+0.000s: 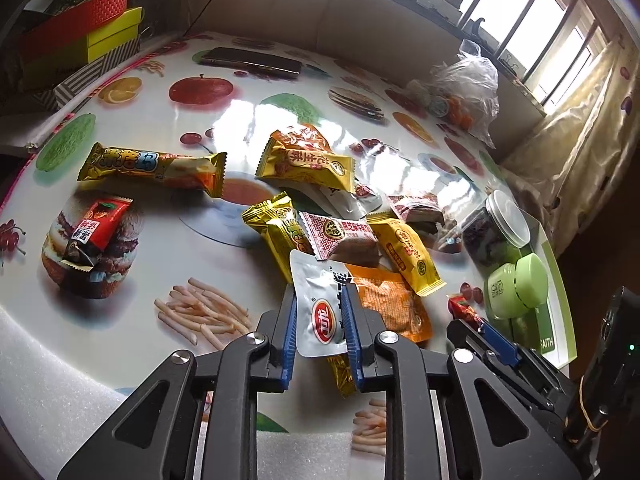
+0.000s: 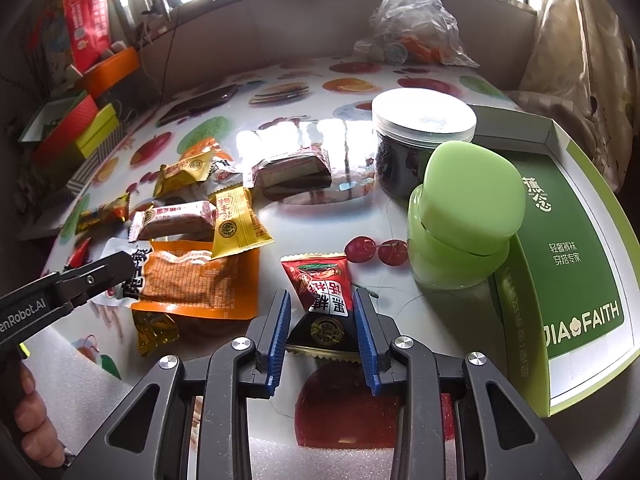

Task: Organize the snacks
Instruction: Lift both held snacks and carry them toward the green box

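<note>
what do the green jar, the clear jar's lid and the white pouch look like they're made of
Green jar: looks like matte plastic, opaque lid, slightly translucent body; frosted glass is possible.
Clear jar's lid: seemingly clear glossy plastic, ribbed at its rim, window light glaring off it.
White pouch: thin plastic or foil film, shiny, creased, flat sealed edges.

Snacks lie loose on the table. A white pouch (image 1: 318,312) with a red oval logo sits nearest, overlapping a flat orange packet (image 1: 390,304). Behind them a pile: a pink-and-white bar (image 1: 340,238), yellow packets (image 1: 404,254), a gold one (image 1: 276,226). Far left lies a long gold bar (image 1: 154,168); near left, a red-and-black sachet (image 1: 94,236). Another red-and-black sachet (image 2: 324,300) stands tilted at right.
</note>
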